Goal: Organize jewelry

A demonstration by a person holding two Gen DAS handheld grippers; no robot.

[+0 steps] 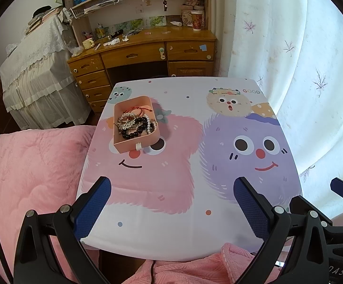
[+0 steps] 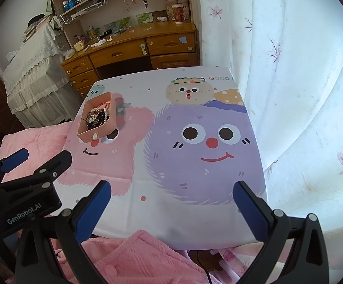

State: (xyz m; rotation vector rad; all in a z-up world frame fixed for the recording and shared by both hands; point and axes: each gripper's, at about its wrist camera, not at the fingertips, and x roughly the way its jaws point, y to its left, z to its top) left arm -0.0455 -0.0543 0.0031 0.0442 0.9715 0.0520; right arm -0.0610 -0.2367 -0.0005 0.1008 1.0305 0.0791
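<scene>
Two grippers are up and both are spread wide with nothing between the pads. Your left gripper [image 1: 172, 187] hovers over the near edge of the table [image 1: 183, 234], its blue fingertips [image 1: 93, 203] framing the pink star monster on the printed cloth. Your right gripper [image 2: 171, 190] hangs just beside it over the purple monster, and from that camera you see the left tool's black body low at the left.

Your jewelry sits in the pink tray [image 1: 136, 145], on the far-left part of the table, over the pink star's eye, well apart from both grippers. Inside it lies a tangled heap: a black bead bracelet [image 1: 136, 130], a white pearl strand [image 1: 149, 125], a rhinestone leaf piece [image 1: 127, 121] and a red cord bracelet [image 1: 137, 108]. A small white tab juts from the tray's near wall.

Between you and the tray the cloth lies bare. A pink blanket [image 1: 29, 172] spreads left of the table, and a pink towel [image 2: 129, 258] bunches under the near edge. Beyond stands a cluttered wooden desk [image 1: 147, 45]; a leaf-print curtain [image 2: 289, 71] hangs along the right.
</scene>
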